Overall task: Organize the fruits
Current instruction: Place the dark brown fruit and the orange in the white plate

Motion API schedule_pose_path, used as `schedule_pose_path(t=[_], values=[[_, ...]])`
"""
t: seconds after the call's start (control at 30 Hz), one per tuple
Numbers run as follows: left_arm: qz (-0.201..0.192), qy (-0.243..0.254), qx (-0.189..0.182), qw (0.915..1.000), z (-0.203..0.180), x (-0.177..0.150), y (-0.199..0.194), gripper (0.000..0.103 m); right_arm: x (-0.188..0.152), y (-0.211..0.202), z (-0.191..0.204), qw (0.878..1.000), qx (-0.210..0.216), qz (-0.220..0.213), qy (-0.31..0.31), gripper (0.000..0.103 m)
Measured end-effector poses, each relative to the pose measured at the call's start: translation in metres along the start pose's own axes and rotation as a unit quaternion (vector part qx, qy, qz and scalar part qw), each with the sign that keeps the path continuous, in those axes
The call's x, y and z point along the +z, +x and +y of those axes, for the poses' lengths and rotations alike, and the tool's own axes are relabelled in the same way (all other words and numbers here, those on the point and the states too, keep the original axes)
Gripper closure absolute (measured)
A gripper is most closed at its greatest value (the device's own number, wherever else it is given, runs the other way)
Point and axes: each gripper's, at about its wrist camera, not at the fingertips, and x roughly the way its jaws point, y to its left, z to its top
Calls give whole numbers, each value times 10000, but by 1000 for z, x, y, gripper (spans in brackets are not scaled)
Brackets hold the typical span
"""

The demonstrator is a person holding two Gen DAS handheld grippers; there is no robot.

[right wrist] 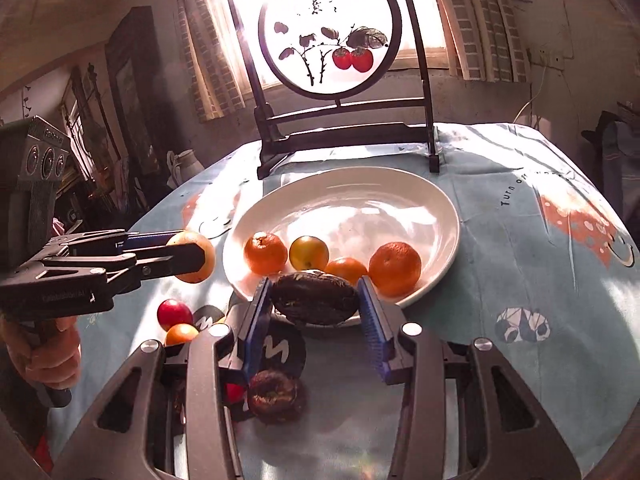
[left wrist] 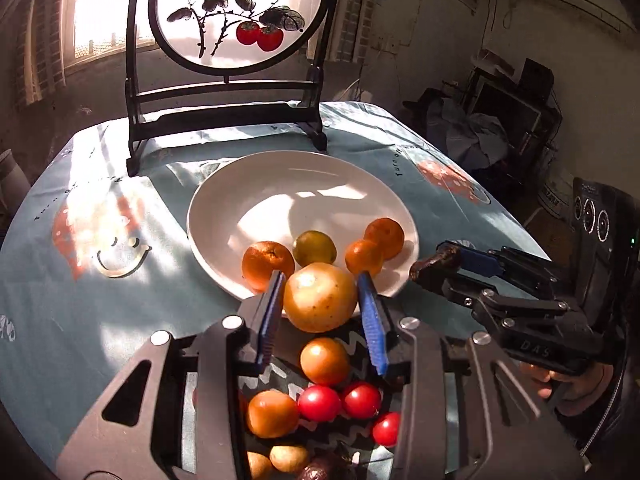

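Note:
My left gripper is shut on a yellow pear and holds it above the near rim of the white plate; the pear also shows in the right wrist view. My right gripper is shut on a dark avocado at the near edge of the plate. The plate holds three oranges and a yellow-green fruit. Below my left gripper lie several red tomatoes, orange fruits and kiwis.
A black-framed round screen painted with persimmons stands behind the plate on the blue tablecloth. A dark patterned mat and another dark fruit lie under my right gripper. Furniture stands to the right of the table.

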Motion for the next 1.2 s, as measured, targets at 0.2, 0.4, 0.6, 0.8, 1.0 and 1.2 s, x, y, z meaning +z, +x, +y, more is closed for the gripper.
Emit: schedule_pose_path(t=[0.2,0.4,0.6,0.8,1.0,1.2], values=[[219,-251,388,9987,26,35,50,65,18,41,-15,9994,50,209,258,59],[316,-379,582,9971,38,44,70,57,23,53,-15,9997,84,169,127,52],[-6,-400,595,9974,33,32,32,23,26,26,2,9998,85,-106,-165,46],[-379,-420,845,9948,31,-12,-23,10,-2,11,19,9993,107,136,-341,46],[-384,-369,953,9940,33,-61,-49,9,-35,12,32,9960,201,709,-505,46],[-203,-503,902,9944,39,-80,-56,9,-49,15,32,9923,114,1075,-607,47]])
